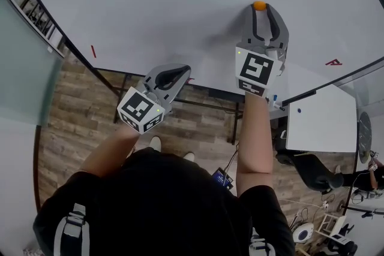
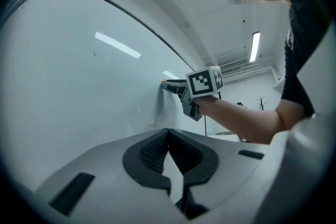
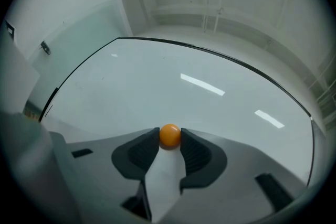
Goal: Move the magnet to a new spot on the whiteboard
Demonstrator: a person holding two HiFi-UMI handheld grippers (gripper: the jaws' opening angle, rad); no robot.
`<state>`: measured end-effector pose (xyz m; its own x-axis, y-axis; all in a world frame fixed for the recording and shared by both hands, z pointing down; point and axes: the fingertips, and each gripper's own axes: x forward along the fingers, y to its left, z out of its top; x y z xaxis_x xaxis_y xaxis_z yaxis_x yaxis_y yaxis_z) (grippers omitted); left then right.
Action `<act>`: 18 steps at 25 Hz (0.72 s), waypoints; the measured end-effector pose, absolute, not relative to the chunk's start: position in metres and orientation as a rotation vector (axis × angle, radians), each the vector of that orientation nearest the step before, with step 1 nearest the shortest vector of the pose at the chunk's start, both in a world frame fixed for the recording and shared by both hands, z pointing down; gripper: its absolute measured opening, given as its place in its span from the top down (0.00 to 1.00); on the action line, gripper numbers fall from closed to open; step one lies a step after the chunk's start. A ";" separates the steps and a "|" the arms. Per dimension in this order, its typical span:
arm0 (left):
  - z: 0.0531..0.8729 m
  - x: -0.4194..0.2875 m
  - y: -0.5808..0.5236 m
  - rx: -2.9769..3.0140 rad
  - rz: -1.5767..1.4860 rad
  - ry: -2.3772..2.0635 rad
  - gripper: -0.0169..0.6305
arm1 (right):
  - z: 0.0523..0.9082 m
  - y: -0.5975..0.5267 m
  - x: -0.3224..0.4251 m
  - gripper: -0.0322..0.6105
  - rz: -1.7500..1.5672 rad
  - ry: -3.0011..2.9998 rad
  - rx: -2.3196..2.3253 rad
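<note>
While the left gripper (image 2: pixel 168 131) is held off the whiteboard (image 1: pixel 150 3), its two jaws stand together. In the left gripper view the dark ribbed pads (image 2: pixel 152 150) meet at their tips, with only a narrow wedge of gap lower down, and nothing lies between them. In the head view this gripper sits by the board's lower edge, angled toward the right. Its marker cube (image 1: pixel 141 110) faces up over the wood-pattern floor (image 1: pixel 78 123). A short red stroke (image 1: pixel 93 51) shows on the board to its left, close to the edge.

Further right, the right gripper (image 3: pixel 169 137) reaches onto the board with its jaws partly apart and clamped on the orange magnet (image 3: pixel 169 134). In the right gripper view the small round magnet sits right at the jaw tips. One ribbed pad touches each side of it, and the board's white surface lies directly behind it. From the head view the magnet shows as an orange dot at this gripper's far end, on the right-hand part of the board and well inside its edges. The left gripper view shows the same gripper from the side, its tips against the board. A red mark (image 1: pixel 333 62) lies on the board to the right of this gripper, well apart from the magnet
</note>
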<state>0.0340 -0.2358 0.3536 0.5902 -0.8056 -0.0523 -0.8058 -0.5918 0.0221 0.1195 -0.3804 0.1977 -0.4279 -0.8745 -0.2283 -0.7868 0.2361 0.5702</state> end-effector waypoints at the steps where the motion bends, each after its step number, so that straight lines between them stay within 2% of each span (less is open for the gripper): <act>1: 0.353 0.033 -0.235 -2.796 0.090 1.421 0.97 | 0.197 -0.380 0.119 0.77 -0.954 -2.355 1.599; 13: 0.349 0.033 -0.237 -2.785 0.097 1.430 0.97 | 0.193 -0.364 0.118 0.77 -0.989 -2.397 1.552; 18: 0.345 0.032 -0.241 -2.764 0.095 1.436 0.97 | 0.204 -0.340 0.117 0.77 -0.908 -2.529 1.463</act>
